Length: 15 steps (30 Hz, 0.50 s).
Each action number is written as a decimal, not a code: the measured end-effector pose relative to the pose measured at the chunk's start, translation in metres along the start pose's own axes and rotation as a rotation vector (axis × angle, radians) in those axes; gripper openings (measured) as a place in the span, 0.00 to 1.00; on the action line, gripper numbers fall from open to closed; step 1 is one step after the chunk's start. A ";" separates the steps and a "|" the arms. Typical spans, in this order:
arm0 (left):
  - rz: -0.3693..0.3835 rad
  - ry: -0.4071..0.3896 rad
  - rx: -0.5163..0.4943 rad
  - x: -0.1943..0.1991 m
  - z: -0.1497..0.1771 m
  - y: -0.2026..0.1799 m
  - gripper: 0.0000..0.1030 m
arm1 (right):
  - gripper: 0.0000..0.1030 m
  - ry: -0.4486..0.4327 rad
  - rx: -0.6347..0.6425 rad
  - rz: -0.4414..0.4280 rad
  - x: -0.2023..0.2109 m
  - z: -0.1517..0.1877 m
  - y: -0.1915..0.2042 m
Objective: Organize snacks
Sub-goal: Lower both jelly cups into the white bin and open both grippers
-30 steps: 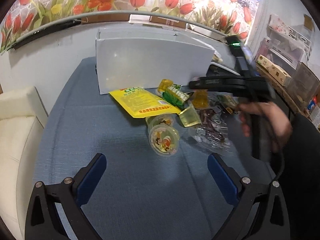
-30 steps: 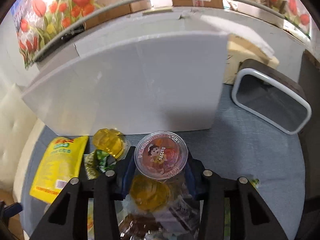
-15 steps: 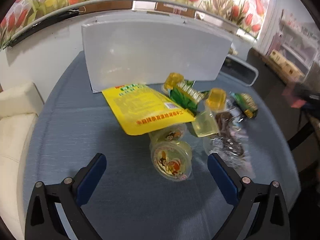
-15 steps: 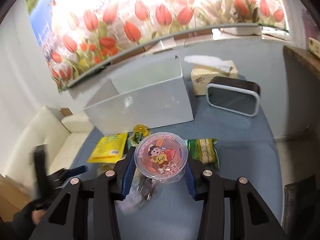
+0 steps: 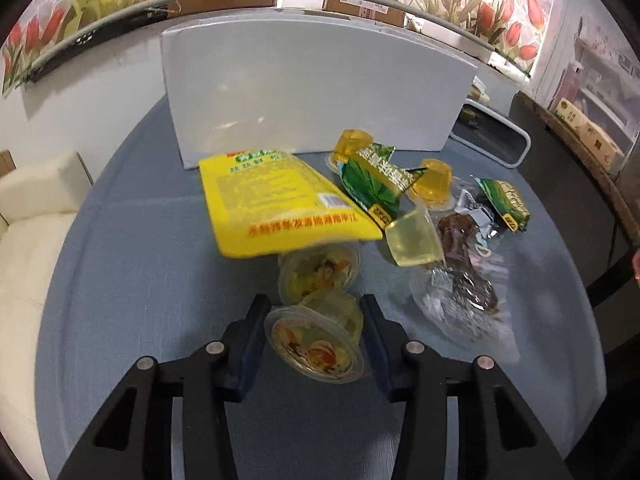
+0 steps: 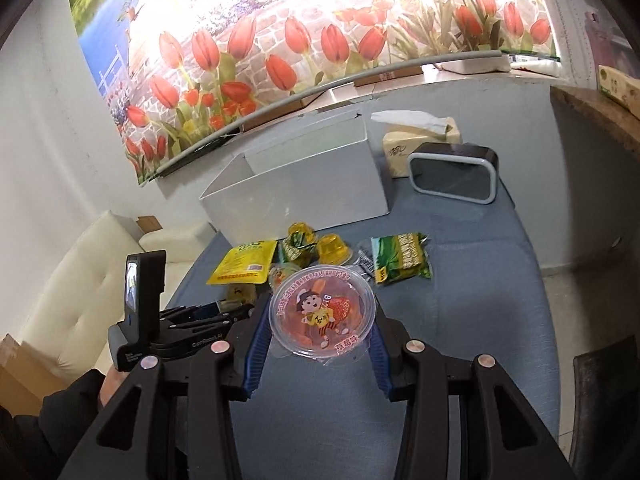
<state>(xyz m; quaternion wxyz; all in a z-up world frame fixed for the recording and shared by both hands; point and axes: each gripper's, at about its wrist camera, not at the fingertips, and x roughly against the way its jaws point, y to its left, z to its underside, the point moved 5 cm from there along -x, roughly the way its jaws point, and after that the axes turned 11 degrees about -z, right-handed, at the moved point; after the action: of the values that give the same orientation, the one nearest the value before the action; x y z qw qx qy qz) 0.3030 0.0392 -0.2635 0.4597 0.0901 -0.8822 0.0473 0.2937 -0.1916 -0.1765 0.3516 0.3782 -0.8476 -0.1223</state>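
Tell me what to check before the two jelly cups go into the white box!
1. Right gripper has its cup: ok. The blue pads press both sides of the strawberry jelly cup, lifted off the table.
2. Left gripper has its cup: cannot tell. Its jaws are closing around the yellow jelly cup; firm contact is not clear.
3. Second yellow cup free of the grab: cannot tell. It sits right against the one being gripped.
4. White box open on top: ok, and what shows of the inside looks empty.
5. Yellow pouch out of the way: not ok. Its edge overlaps the second cup.
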 end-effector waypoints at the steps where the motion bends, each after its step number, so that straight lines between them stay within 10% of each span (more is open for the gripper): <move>1: 0.008 0.001 0.004 0.003 0.003 0.002 0.49 | 0.46 0.001 0.001 -0.004 -0.001 0.001 0.001; 15: 0.125 -0.118 -0.013 0.080 0.009 0.015 0.49 | 0.46 0.052 0.052 -0.063 -0.030 0.014 0.039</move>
<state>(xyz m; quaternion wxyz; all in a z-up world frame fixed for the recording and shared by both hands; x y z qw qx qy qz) 0.2476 0.0426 -0.2029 0.4035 0.0343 -0.9121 0.0646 0.2765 -0.1441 -0.1834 0.3596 0.4166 -0.8288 -0.1012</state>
